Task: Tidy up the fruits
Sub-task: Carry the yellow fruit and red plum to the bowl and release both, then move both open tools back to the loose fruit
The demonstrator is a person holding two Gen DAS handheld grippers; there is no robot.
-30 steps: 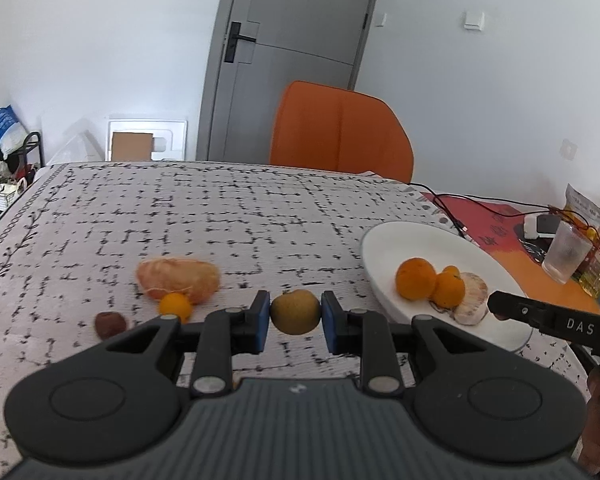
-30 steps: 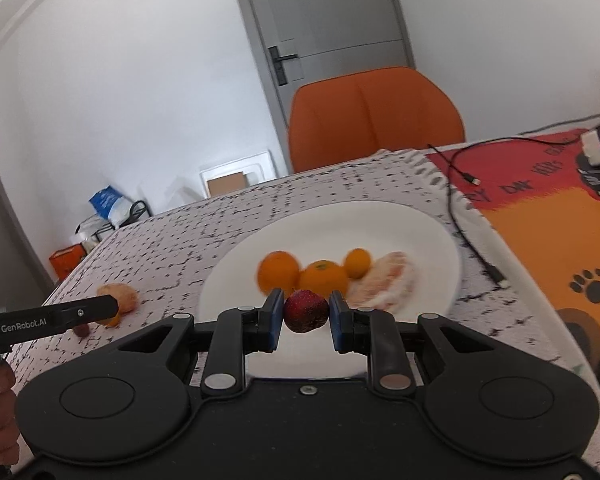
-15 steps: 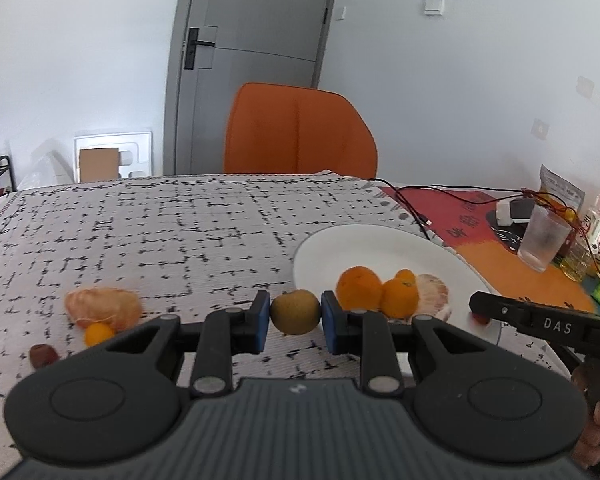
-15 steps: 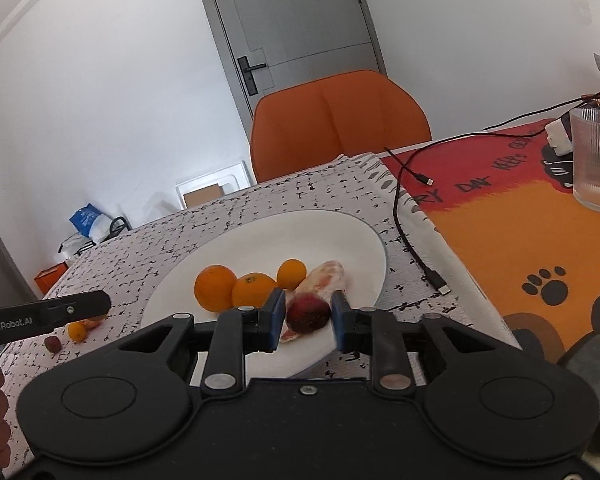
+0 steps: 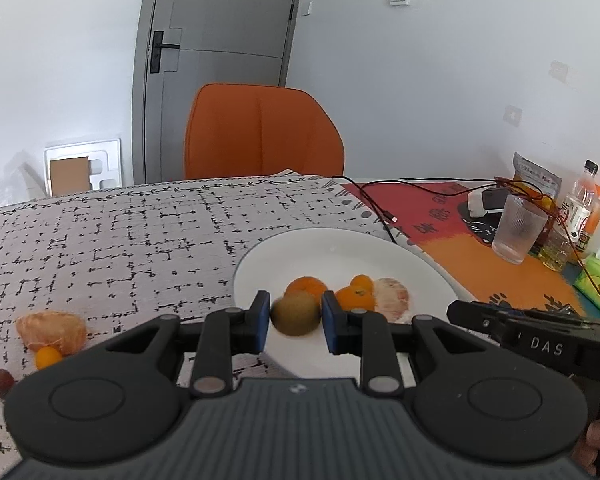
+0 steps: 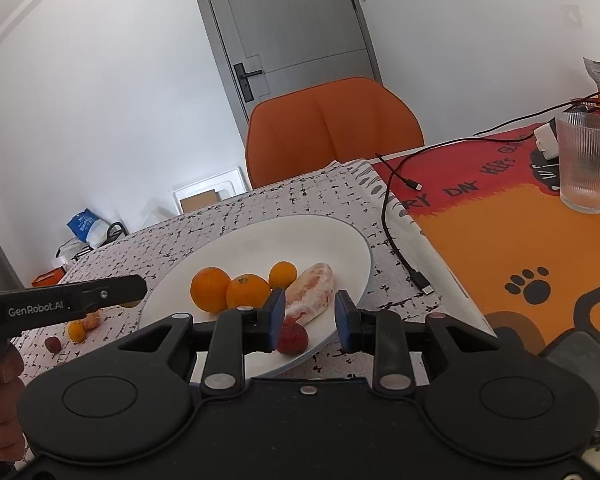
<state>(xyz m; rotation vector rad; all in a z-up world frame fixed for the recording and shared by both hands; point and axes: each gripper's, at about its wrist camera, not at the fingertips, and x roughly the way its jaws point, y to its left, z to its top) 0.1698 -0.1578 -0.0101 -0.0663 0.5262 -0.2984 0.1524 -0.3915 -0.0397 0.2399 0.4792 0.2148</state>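
our left gripper point(image 5: 293, 322) is clenched on a brownish-green kiwi point(image 5: 295, 313), both blue pads pressed against its sides, and we hold it over the near edge of the white plate point(image 5: 412, 268). our right gripper point(image 6: 305, 318) stands released: its pads are apart, and the small red fruit point(image 6: 292, 337) lies on the plate's near rim point(image 6: 340, 240), close by the left pad and clear of the right one. on the plate sit two oranges point(image 6: 210, 289) side by side, a smaller mandarin point(image 6: 283, 274) behind them and a peeled pomelo piece point(image 6: 311, 292) just to their right, with the red fruit right below its near end. off the plate, on the black-and-white patterned tablecloth point(image 5: 120, 236), we see another peeled citrus piece point(image 5: 51, 330), a small kumquat point(image 5: 48, 357) touching its front, and a dark red fruit point(image 5: 1, 381) near the cloth's edge. a ribbed glass point(image 6: 587, 162) stands on the orange mat point(image 6: 500, 240) to the right, a black cable point(image 6: 392, 208) trails between cloth and mat, and an orange chair point(image 5: 262, 136) is at the far side of the table.
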